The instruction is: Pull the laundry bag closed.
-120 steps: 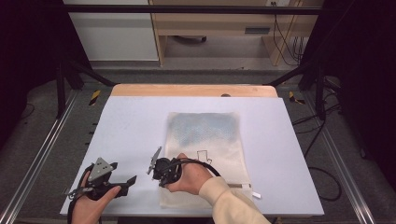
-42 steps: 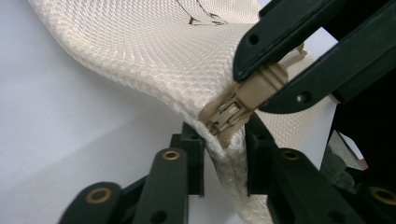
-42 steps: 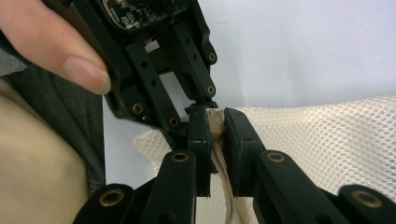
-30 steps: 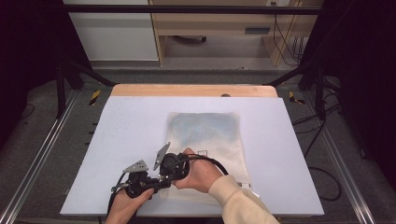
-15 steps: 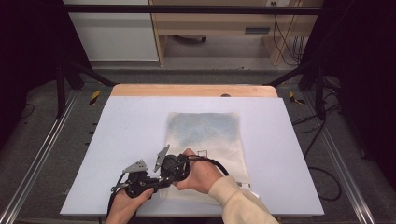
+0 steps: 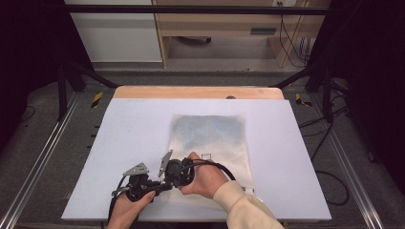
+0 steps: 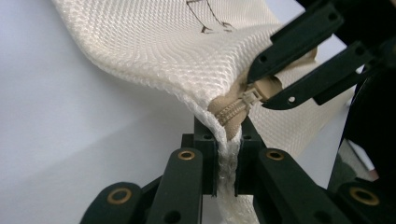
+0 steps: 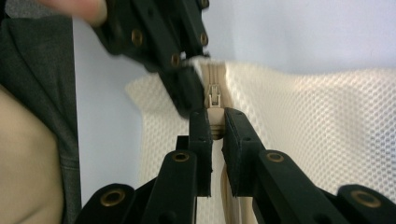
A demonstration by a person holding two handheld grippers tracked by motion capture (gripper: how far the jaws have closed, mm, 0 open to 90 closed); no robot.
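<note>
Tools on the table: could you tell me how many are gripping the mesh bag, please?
2. The left tool pinches the mesh bag at its near corner by the zipper end; the right tool clamps the zipper pull right beside it.

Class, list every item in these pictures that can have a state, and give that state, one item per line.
Cream mesh zip bag: flat on the table, near corner lifted.
Beige zipper: closed at the end in view.
Zipper pull: gripped by the right gripper.
Left gripper: shut on the bag's corner edge.
Right gripper: shut on the pull.
</note>
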